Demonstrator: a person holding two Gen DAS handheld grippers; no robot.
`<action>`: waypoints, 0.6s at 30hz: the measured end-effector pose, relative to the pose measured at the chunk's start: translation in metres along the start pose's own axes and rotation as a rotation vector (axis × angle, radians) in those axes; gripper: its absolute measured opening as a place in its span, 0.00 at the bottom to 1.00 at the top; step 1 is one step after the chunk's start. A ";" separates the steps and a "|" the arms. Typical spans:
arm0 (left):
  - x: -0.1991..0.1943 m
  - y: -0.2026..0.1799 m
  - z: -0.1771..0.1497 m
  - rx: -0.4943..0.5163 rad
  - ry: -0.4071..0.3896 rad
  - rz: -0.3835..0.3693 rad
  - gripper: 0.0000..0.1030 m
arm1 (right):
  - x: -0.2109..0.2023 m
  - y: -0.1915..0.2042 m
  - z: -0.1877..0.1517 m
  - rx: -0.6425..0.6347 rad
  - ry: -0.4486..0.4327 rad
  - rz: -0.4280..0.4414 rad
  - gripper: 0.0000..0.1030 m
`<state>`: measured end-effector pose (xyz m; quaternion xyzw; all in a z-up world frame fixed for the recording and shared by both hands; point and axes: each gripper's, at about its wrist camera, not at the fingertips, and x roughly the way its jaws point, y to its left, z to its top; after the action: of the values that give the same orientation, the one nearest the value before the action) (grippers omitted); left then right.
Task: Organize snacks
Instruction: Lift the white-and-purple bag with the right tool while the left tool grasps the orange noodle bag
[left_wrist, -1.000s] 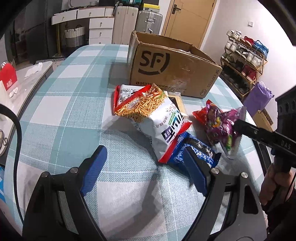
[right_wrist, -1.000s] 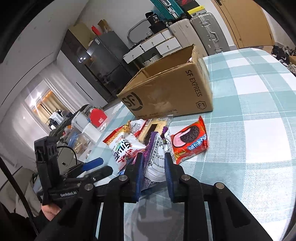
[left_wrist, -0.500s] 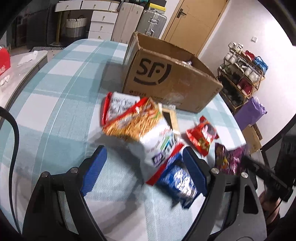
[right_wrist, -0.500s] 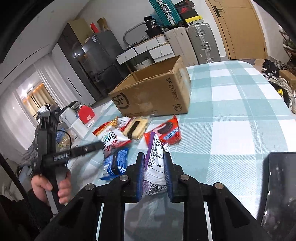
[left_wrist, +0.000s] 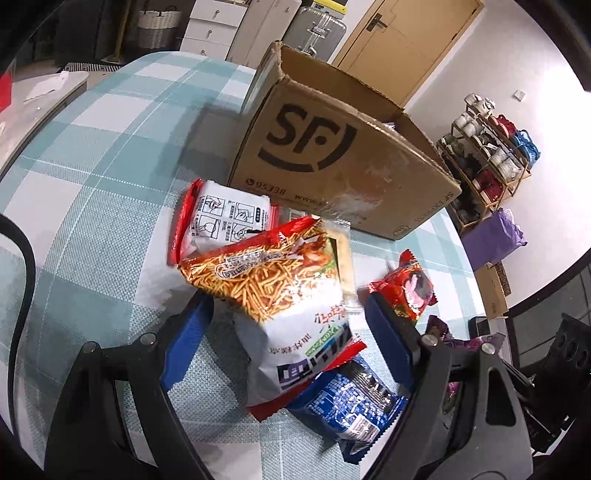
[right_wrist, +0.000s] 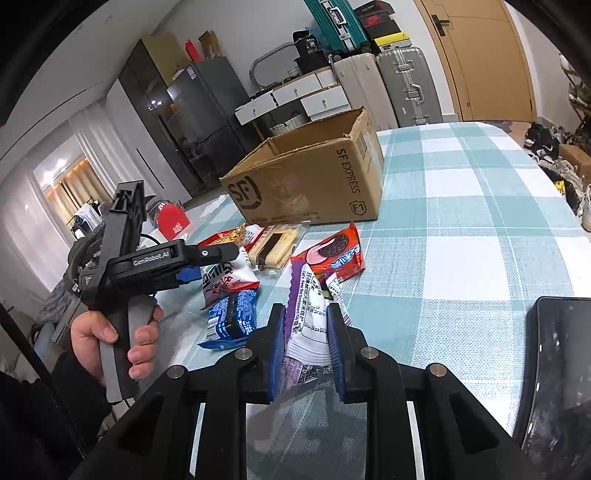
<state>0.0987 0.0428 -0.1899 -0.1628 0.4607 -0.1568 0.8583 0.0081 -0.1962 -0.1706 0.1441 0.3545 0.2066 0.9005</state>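
My left gripper (left_wrist: 288, 306) is open, its blue fingers on either side of the orange noodle-snack bag (left_wrist: 280, 280) without touching it. Around that bag lie a blue cookie pack (left_wrist: 354, 398), a red cookie pack (left_wrist: 410, 288), a white-and-red packet (left_wrist: 221, 218) and a cracker sandwich pack (left_wrist: 343, 254). Behind them stands the open cardboard box (left_wrist: 351, 155). My right gripper (right_wrist: 306, 314) pinches a purple-and-white snack packet (right_wrist: 306, 325) held upright above the table; its jaws are just starting to open. The right wrist view shows the left gripper (right_wrist: 210, 262) over the pile.
The table wears a teal checked cloth (right_wrist: 461, 221). A dark flat device (right_wrist: 557, 369) lies at its near right corner. A hand (right_wrist: 110, 332) grips the left tool's handle. A shoe rack (left_wrist: 491, 155) and a purple bag (left_wrist: 491, 236) stand beyond the table's right edge.
My left gripper has moved forward over the pile, so the noodle bag now sits between its fingers. My right gripper has drawn back from the pile, still carrying the purple packet.
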 end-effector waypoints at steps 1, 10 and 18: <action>0.001 0.000 0.000 0.000 -0.001 0.002 0.80 | 0.002 0.000 0.000 0.002 0.004 0.000 0.26; 0.006 0.004 0.000 -0.017 -0.003 0.000 0.80 | 0.020 -0.001 0.006 0.027 0.033 -0.016 0.40; 0.004 0.005 -0.002 -0.013 -0.021 0.023 0.73 | 0.031 -0.004 0.005 0.047 0.067 -0.028 0.49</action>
<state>0.0994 0.0450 -0.1963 -0.1646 0.4544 -0.1423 0.8638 0.0335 -0.1861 -0.1864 0.1535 0.3911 0.1902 0.8873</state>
